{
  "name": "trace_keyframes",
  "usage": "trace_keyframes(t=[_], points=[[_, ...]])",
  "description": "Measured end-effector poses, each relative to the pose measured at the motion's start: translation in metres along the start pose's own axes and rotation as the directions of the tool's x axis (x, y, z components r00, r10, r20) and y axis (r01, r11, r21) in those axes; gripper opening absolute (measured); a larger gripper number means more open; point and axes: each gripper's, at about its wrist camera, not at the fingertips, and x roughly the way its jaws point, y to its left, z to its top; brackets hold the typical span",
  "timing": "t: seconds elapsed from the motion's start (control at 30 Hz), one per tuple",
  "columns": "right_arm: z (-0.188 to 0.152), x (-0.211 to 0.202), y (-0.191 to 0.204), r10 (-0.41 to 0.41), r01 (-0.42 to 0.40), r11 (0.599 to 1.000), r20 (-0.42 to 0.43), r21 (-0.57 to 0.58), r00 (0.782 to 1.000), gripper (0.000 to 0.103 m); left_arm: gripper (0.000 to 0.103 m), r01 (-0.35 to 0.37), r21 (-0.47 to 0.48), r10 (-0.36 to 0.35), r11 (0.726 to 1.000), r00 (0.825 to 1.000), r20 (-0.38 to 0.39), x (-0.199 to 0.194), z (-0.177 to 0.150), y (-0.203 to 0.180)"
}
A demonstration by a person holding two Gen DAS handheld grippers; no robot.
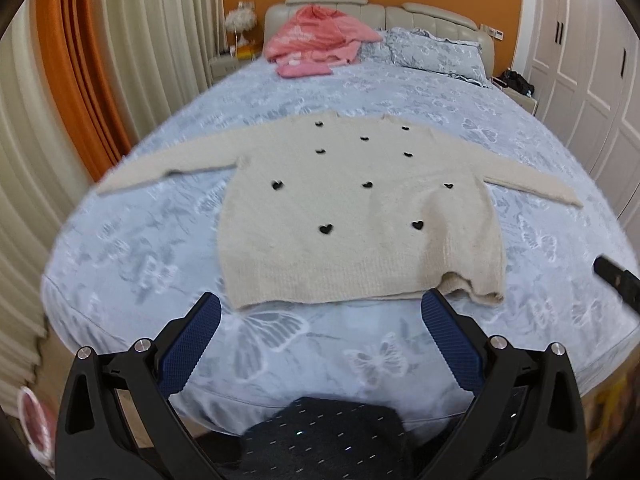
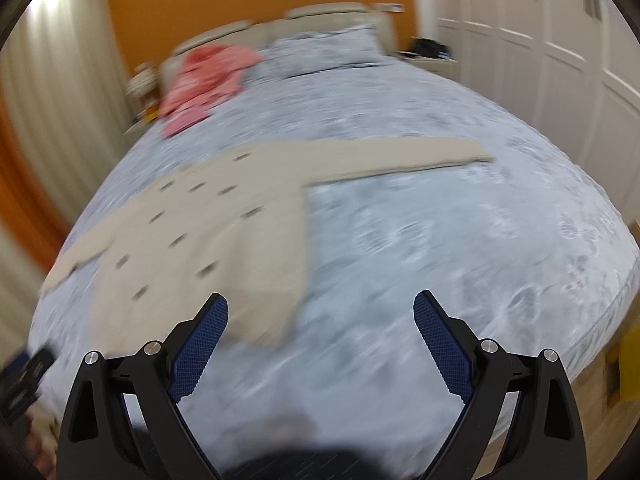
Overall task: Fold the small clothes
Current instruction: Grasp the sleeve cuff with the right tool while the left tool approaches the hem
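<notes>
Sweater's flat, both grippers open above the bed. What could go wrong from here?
1. The cream sweater has a hem corner bunched up; folding over it may lock in a crease.
2. The right wrist view is motion-blurred, so the right gripper may mis-grab the right sleeve.

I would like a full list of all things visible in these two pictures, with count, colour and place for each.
sweater: one, cream with black hearts, spread flat on the bed, sleeves out
bed cover: one, pale blue, butterfly print
pink clothes: a pile, near the headboard
pillow: one, blue, at the head
curtains: cream and orange, left side
wardrobe: white, right side
left gripper: open, above the sweater hem
right gripper: open, above the bed
</notes>
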Motion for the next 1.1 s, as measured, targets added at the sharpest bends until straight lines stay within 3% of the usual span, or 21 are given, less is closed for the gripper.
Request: trace_keyframes(t=[0.17,0.2,0.33,0.6,0.67,0.73,0.8,0.87,0.97,1.03,1.1], points=[[0.077,0.090,-0.093,-0.011,0.014,0.988,-0.018,0.154,1.000,0.089,0.098,0.041,-0.060,-0.044,0.997,0.998,-0.050,0.037,0.013,-0.005],[0.088,0.105,-0.106,-0.010,0.015,0.982,-0.030,0.186,1.000,0.082,0.098,0.038,-0.060,-0.041,0.997,0.998,-0.056,0.044,0.016,-0.008],[0.133,0.182,-0.164,-0.030,0.050,0.940,-0.064,0.337,0.997,0.081,0.098,0.011,-0.014,-0.012,1.000,0.998,-0.066,0.077,0.028,-0.029],[0.181,0.294,-0.207,-0.041,0.097,0.890,-0.133,0.445,0.990,0.081,0.098,0.024,0.027,-0.020,0.999,0.992,-0.121,0.137,0.043,-0.058],[0.187,0.313,-0.209,-0.043,0.105,0.887,-0.146,0.449,0.988,0.079,0.098,0.032,0.031,-0.027,0.999,0.988,-0.151,0.152,0.041,-0.063],[0.190,0.327,-0.208,-0.038,0.107,0.891,-0.163,0.441,0.986,0.060,0.098,0.028,0.037,-0.021,0.999,0.986,-0.166,0.162,0.038,-0.064],[0.193,0.333,-0.206,-0.028,0.100,0.889,-0.165,0.446,0.986,0.014,0.098,0.023,0.044,-0.015,0.999,0.984,-0.175,0.169,0.035,-0.064],[0.199,0.325,-0.199,-0.009,0.061,0.887,-0.115,0.458,0.993,0.011,0.098,0.013,0.050,-0.004,0.999,0.982,-0.188,0.175,0.031,-0.062],[0.222,0.292,-0.173,0.072,-0.078,0.898,0.030,0.434,0.997,0.010,0.098,0.007,0.035,0.000,0.999,0.979,-0.204,0.180,0.029,-0.054],[0.243,0.268,-0.136,0.155,-0.181,0.917,0.100,0.357,0.983,0.010,0.098,0.004,0.017,-0.001,1.000,0.980,-0.201,0.180,0.028,-0.047],[0.263,0.240,-0.077,0.283,-0.309,0.922,0.140,0.235,0.949,0.010,0.098,0.003,0.003,-0.002,1.000,0.981,-0.193,0.179,0.029,-0.042]])
